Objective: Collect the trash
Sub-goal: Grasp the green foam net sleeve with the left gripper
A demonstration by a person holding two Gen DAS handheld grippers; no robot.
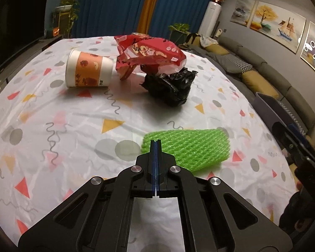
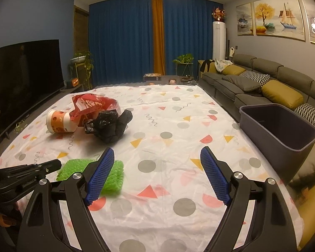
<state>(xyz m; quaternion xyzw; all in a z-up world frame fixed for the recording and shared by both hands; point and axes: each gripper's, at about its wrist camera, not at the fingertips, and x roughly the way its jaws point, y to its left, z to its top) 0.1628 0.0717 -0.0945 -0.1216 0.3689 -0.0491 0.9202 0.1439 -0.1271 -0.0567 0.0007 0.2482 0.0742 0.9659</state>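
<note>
Left gripper (image 1: 155, 141): pointing down, fingers pressed tight together, tips sitting at the near edge of the green foam net (image 1: 187, 147); a pinch cannot be told.
Green foam net: lying flat, bumpy.
Right gripper (image 2: 157, 155): spread wide, holding nothing.
Bin (image 2: 283, 130): sitting to its right.

- Counter cloth (image 2: 170, 117): white, with grey dots, yellow and pink triangles, grey squiggles
- Foam net (image 1: 187, 149): bright green mesh
- Paper cup (image 1: 88, 70): white with orange band
- Crumpled bag (image 1: 172, 88): black
- Snack wrapper (image 1: 149, 52): red
- Bin (image 2: 277, 130): dark purple
</note>
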